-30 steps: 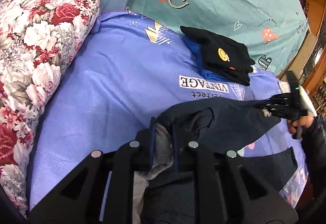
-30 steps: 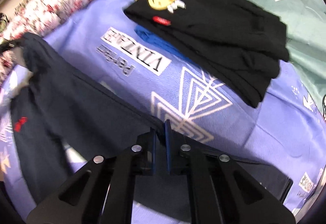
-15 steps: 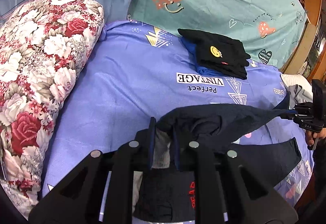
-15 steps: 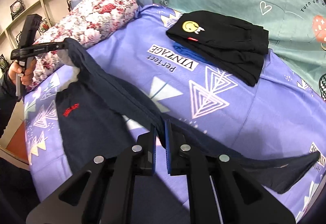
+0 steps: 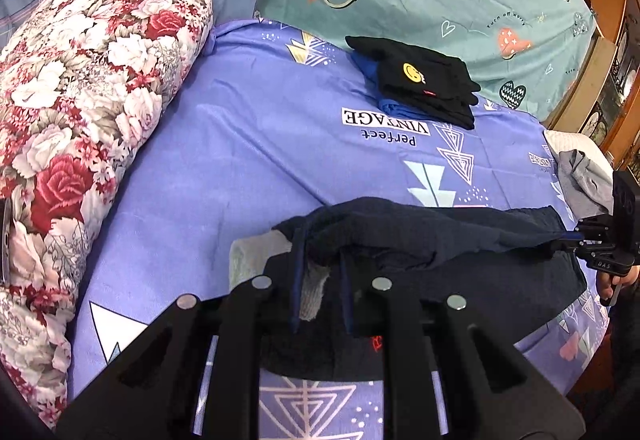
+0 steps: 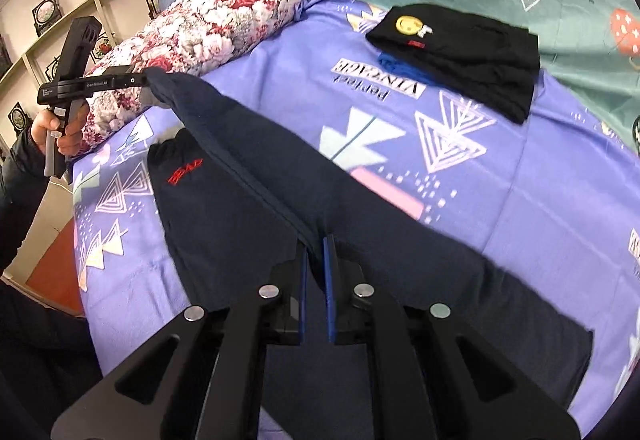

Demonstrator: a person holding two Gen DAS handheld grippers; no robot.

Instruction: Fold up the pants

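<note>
Dark navy pants (image 6: 240,200) with a red logo lie partly on the purple bedsheet (image 6: 500,176), one leg lifted and stretched between both grippers. My left gripper (image 5: 320,244) is shut on the waist end, grey lining showing; it also shows in the right wrist view (image 6: 146,80). My right gripper (image 6: 316,240) is shut on the leg's edge; it also shows in the left wrist view (image 5: 568,236). The pants also show in the left wrist view (image 5: 440,232).
A stack of folded black and blue clothes (image 5: 424,80) lies at the far side of the bed. A floral bolster (image 5: 80,112) runs along the left. Grey clothing (image 5: 580,172) sits at the right edge, by wooden furniture.
Both grippers have pulled back and apart, stretching the lifted pant leg taut above the lower leg. The fabric now hangs lower and flatter over the sheet.
</note>
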